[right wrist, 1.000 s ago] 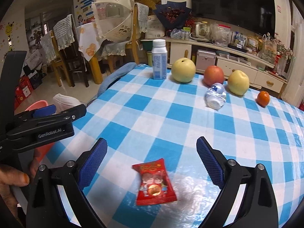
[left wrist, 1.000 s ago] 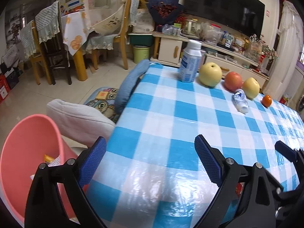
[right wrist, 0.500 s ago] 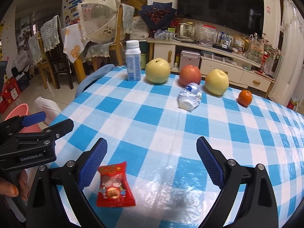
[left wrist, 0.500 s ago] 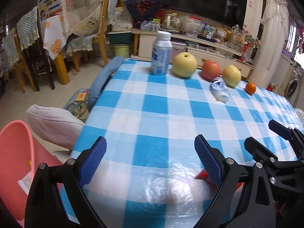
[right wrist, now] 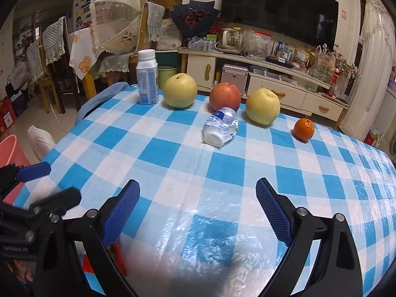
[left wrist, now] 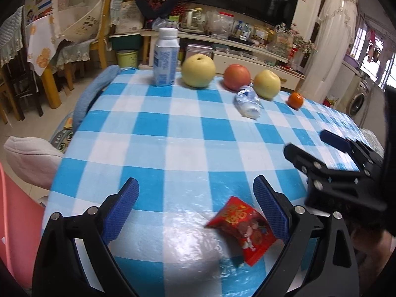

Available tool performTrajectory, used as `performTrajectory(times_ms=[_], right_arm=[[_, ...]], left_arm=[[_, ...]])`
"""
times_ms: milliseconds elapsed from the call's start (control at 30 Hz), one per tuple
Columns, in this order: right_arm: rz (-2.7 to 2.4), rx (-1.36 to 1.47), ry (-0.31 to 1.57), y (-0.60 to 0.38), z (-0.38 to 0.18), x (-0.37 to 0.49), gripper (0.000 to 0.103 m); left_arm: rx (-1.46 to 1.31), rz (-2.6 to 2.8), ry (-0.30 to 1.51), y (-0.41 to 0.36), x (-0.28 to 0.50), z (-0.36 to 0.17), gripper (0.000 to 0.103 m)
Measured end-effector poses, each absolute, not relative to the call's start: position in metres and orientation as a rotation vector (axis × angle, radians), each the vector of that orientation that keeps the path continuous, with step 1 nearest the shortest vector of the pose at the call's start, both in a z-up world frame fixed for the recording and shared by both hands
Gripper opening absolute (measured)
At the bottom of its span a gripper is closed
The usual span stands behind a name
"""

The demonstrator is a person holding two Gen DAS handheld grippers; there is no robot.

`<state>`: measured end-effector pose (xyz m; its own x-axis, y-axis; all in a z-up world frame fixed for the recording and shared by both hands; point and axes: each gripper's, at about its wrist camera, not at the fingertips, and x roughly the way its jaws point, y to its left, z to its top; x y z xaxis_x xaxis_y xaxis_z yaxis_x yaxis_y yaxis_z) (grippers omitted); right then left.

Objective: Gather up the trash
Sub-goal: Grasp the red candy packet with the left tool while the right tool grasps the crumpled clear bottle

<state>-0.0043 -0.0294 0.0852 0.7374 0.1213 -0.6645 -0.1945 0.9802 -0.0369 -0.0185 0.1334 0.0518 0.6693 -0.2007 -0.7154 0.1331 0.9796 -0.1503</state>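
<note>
A red snack wrapper [left wrist: 243, 229] lies on the blue checked tablecloth [left wrist: 173, 133], just inside the right finger of my open left gripper [left wrist: 195, 208]. In the right wrist view only a red sliver of the wrapper [right wrist: 118, 255] shows behind the left finger. A crushed clear plastic bottle [right wrist: 220, 130] lies on its side further back, also visible as the bottle [left wrist: 247, 102] in the left wrist view. My right gripper [right wrist: 198, 211] is open over bare cloth, nothing between its fingers. A pink bin [left wrist: 14, 225] stands off the table's left edge.
Along the far side stand a white milk bottle [right wrist: 147, 78], two yellow pears [right wrist: 180, 90], a red apple [right wrist: 225, 96] and a small orange [right wrist: 304, 129]. A pale cushion [left wrist: 32, 158] and chairs lie left of the table.
The left gripper swung right from the pink bin, bringing the red wrapper between its fingers. The right gripper moved right and forward, so the wrapper slid behind its left finger.
</note>
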Motion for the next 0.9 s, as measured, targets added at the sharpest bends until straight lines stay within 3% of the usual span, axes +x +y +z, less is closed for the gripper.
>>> performTrajectory(times_ms=[500,833,900], right_arm=[[0.183,0.24,0.849,-0.11,0.057,0.078,0.094],[0.223,0.121,0.841,-0.079,0.055,0.114,0.094],[0.228,0.104,0.847,-0.076,0.052,0.122,0.094]], left_arm=[[-0.055,-0.281,0.895,0.103,-0.028,0.032,0.094],[-0.051,-0.204,0.937,0.095,-0.029,0.019,0.094],[-0.046,-0.194,0.945,0.093,-0.029,0.017,0.089]])
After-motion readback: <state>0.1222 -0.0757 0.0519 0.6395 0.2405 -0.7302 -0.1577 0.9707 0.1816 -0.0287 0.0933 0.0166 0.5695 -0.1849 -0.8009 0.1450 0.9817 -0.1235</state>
